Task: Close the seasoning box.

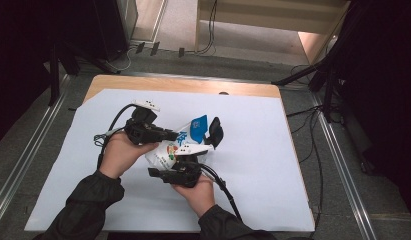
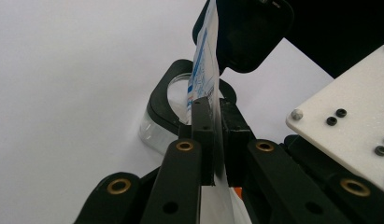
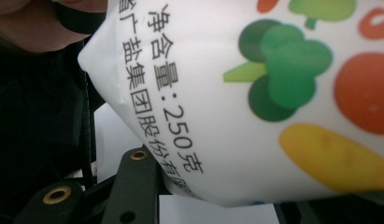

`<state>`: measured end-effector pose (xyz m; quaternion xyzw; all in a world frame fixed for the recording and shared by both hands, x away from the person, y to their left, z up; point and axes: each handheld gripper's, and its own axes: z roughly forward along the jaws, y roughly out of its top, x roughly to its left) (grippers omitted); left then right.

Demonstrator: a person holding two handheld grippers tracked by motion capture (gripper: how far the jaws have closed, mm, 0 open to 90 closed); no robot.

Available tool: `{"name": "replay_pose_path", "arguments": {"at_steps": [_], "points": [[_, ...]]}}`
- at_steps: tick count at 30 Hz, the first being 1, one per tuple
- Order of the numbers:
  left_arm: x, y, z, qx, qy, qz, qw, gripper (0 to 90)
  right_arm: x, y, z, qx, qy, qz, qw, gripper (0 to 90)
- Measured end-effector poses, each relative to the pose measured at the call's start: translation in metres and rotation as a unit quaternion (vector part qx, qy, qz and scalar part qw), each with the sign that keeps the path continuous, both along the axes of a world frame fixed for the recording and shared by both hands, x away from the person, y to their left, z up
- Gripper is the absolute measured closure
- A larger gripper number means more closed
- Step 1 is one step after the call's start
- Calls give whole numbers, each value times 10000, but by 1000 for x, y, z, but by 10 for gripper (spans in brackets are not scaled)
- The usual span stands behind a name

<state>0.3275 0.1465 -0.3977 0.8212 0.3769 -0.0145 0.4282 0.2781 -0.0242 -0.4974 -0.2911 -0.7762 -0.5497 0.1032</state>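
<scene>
Grey floor with rails and cables around a wooden counter (image 1: pixel 113 82) topped by a white sheet (image 1: pixel 253 150); dark stands at both sides.

Left tongs (image 2: pixel 216 140) clenched on the thin edge of a white printed pouch (image 2: pixel 203 70), the film sandwiched flat between the two black pads; in the high view the left tongs (image 1: pixel 165 135) reach in from the left onto the pouch (image 1: pixel 175 150). Right tongs (image 1: pixel 185 167) sit just below the pouch at mid-counter, pouch belly pressed right against the camera (image 3: pixel 255 93) with vegetable print and "250" text; can't tell whether these tongs are clamped or slack, jaw tips hidden under the pouch. Pouch held up off the sheet, middle of the counter, slightly toward the near edge, blue top corner (image 1: pixel 198 124) pointing to the far edge. Black-rimmed clear container (image 2: pixel 166 105) lies on the sheet behind the pouch, a black rounded piece (image 1: pixel 215 132) touching the pouch's right side.

Step, as I read it: two-handed handling of the pouch, probably getting it open or lined up to pour. Next move needs the left grip kept firm on the edge while the right takes a sure opposing hold, pouch mouth aimed over the container.
</scene>
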Motion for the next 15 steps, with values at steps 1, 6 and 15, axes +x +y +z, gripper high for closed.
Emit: {"name": "replay_pose_path", "arguments": {"at_steps": [1, 6, 15], "points": [[0, 0, 0, -10, -2, 14, 10000, 877, 0, 0, 1, 10, -10, 9, 10000, 639], [0, -1, 0, -48, -22, 34, 10000, 861, 2, 0, 2, 5, -5, 24, 10000, 640], [0, -3, -1, -15, -67, 81, 9999, 858, 3, 0, 3, 10, 15, 29, 10000, 641]]}}
